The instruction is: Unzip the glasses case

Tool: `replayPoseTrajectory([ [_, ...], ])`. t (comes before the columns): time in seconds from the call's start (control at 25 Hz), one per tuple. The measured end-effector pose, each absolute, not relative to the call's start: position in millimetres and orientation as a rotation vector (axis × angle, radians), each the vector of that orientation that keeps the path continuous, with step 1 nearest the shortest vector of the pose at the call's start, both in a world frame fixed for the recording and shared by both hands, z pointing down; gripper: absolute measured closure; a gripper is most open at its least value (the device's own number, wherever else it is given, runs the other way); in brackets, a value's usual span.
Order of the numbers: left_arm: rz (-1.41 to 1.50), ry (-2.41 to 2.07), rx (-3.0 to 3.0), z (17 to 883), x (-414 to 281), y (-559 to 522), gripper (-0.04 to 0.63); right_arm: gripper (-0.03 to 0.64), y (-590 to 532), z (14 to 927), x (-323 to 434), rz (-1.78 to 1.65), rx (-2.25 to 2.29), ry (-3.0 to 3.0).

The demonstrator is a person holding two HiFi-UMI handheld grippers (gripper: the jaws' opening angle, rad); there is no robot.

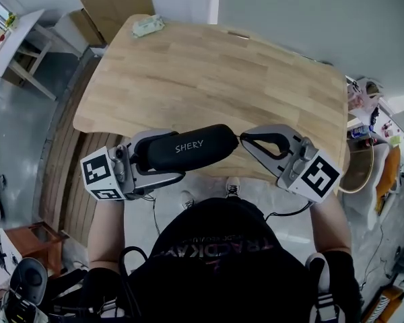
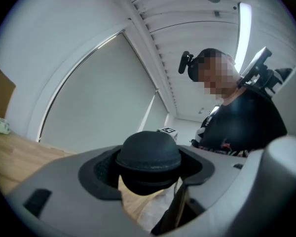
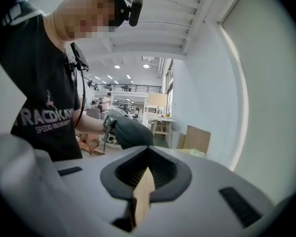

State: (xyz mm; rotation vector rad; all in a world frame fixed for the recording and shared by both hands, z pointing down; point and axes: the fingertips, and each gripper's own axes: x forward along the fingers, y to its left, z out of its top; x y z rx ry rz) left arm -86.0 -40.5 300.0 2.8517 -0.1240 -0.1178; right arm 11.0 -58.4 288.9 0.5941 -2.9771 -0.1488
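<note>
The black glasses case point(image 1: 188, 147) hangs in the air over the near edge of the surface point(image 1: 209, 73), lying lengthwise from left to right, with white lettering "SHERY" on its upper side. The left tongs point(image 1: 155, 159) are clenched on its left part, one jaw on the far side and one on the near side. In the left gripper view the case's rounded end point(image 2: 148, 157) fills the hollow between the jaws.

The right tongs point(image 1: 246, 140) are clenched too, their tips brought together right at the case's right end. Whether a zipper pull is pinched between them cannot be made out. From the right gripper view the case point(image 3: 130, 132) shows just past the closed tips.

Each gripper carries a marker cube, left point(image 1: 102, 175) and right point(image 1: 320, 177), at the near side by the person's black shirt point(image 1: 222, 261).

The wooden surface is otherwise bare except for a small pale green packet point(image 1: 148, 25) at its far left corner. Flat cardboard point(image 1: 114, 2) leans beyond that corner.
</note>
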Motion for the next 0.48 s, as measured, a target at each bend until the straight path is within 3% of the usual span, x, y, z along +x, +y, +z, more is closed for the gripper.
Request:
replayPoseTrajectory([
  [0.48,-0.038,0.167,2.835,296,-63,-16,0.262,0.595,-45,296,9,-0.163,0.337,-2.96],
])
